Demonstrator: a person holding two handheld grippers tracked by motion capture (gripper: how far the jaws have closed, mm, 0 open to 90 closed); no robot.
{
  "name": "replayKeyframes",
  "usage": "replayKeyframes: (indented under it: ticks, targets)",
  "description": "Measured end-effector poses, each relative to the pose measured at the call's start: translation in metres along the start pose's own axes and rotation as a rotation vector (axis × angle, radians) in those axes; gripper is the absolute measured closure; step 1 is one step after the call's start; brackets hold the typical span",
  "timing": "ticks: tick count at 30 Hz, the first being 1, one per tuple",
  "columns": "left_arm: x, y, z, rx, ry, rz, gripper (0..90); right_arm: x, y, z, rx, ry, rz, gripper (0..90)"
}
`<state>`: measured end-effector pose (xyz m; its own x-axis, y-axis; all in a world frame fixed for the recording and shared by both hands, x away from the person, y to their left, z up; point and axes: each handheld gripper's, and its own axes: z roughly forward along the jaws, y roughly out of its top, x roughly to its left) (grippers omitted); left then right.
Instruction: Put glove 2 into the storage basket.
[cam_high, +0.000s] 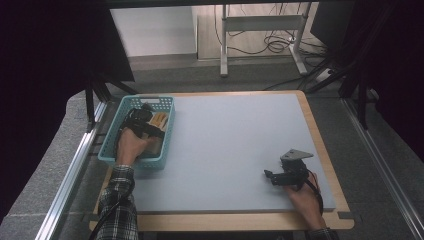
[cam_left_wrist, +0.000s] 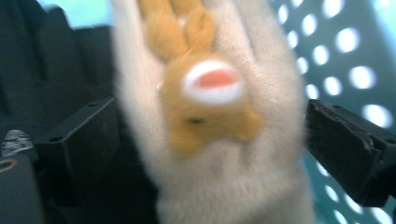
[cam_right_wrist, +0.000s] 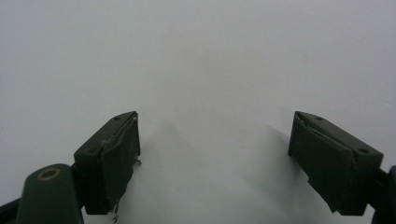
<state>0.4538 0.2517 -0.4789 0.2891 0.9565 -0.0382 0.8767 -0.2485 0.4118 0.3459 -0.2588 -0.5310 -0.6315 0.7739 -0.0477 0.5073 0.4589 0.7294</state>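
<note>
The left gripper (cam_left_wrist: 205, 140) has its 2 jaws spread wide, with a cream sock (cam_left_wrist: 210, 177) bearing an orange animal patch lying loose between them inside the teal basket (cam_high: 109, 145). The right gripper (cam_right_wrist: 215, 158), jaws open and holding nothing, rests over the bare grey desk (cam_high: 230, 150), well apart.

Right gripper (cam_right_wrist: 215, 163) jaws spread wide over bare grey table (cam_right_wrist: 201, 56).
</note>
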Motion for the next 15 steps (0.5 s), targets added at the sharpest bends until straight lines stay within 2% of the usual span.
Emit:
replayKeyframes:
  ticks: [2, 4, 6, 9, 11, 12, 15]
  targets:
    - [0.003, 0.0, -0.009, -0.047, 0.004, -0.019, 6.3, 0.0, 0.0, 0.0, 0.0, 0.0, 0.0, 16.3]
    - [0.005, -0.001, -0.015, -0.08, 0.037, -0.041, 10.6, 0.0, 0.0, 0.0, 0.0, 0.0, 0.0, 16.3]
    - [0.007, -0.001, -0.017, -0.102, 0.047, -0.057, 22.8, 0.0, 0.0, 0.0, 0.0, 0.0, -0.001, 16.3]
    - [0.005, -0.001, -0.008, -0.078, 0.038, -0.035, 39.8, 0.0, 0.0, 0.0, 0.0, 0.0, 0.0, 16.3]
    - [0.003, -0.001, -0.004, -0.07, 0.03, -0.03, 43.4, 0.0, 0.0, 0.0, 0.0, 0.0, 0.0, 16.3]
    - [0.001, 0.0, 0.003, -0.064, 0.015, -0.029, 50.4, 0.0, 0.0, 0.0, 0.0, 0.0, 0.0, 16.4]
    - [-0.002, 0.003, 0.007, -0.068, -0.001, -0.053, 56.5, 0.0, 0.0, 0.0, 0.0, 0.0, 0.0, 16.3]
